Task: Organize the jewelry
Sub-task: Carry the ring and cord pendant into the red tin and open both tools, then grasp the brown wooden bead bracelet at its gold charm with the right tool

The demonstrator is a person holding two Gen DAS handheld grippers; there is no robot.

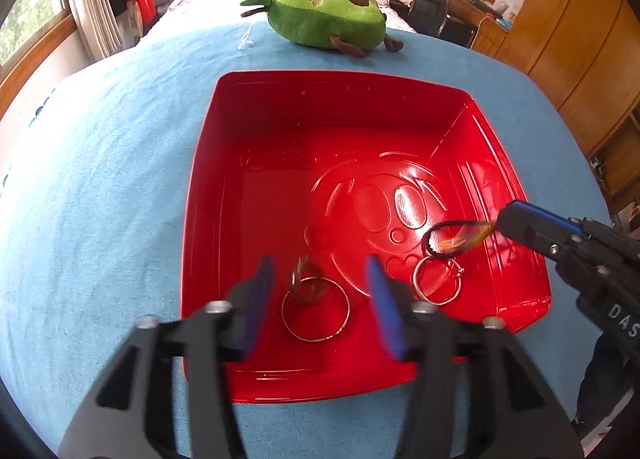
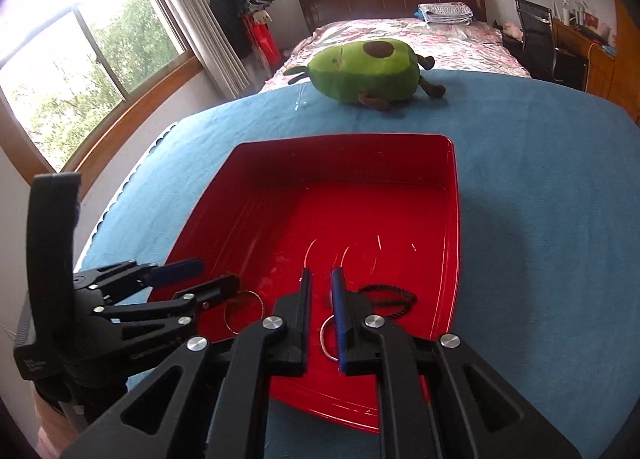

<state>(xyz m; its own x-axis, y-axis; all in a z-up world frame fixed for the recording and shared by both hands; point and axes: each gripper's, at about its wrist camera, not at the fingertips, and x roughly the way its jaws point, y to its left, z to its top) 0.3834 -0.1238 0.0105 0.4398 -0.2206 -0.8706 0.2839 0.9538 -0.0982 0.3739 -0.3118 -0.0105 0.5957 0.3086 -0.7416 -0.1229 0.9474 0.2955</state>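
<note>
A red tray [image 1: 208,163] sits on the blue cloth. Inside lie a large silver bangle [image 1: 315,309], a smaller silver ring bracelet [image 1: 437,279] and a blurred greenish piece [image 1: 306,277] over the bangle. My left gripper [image 1: 320,295] is open above the bangle, empty. A black cord bracelet with an amber piece [image 1: 452,237] hangs blurred at the tip of my right gripper [image 1: 500,221]. In the right wrist view my right gripper [image 2: 322,291] has its jaws slightly apart, with the black cord [image 2: 390,299] just right of the fingers and a silver ring [image 2: 326,335] below.
A green avocado plush [image 1: 328,19] lies on the cloth beyond the tray [image 2: 452,219]. A small clear object [image 1: 246,41] lies left of the plush. A bed, a desk with a chair and wooden wardrobes stand behind. The left gripper [image 2: 192,283] shows in the right wrist view.
</note>
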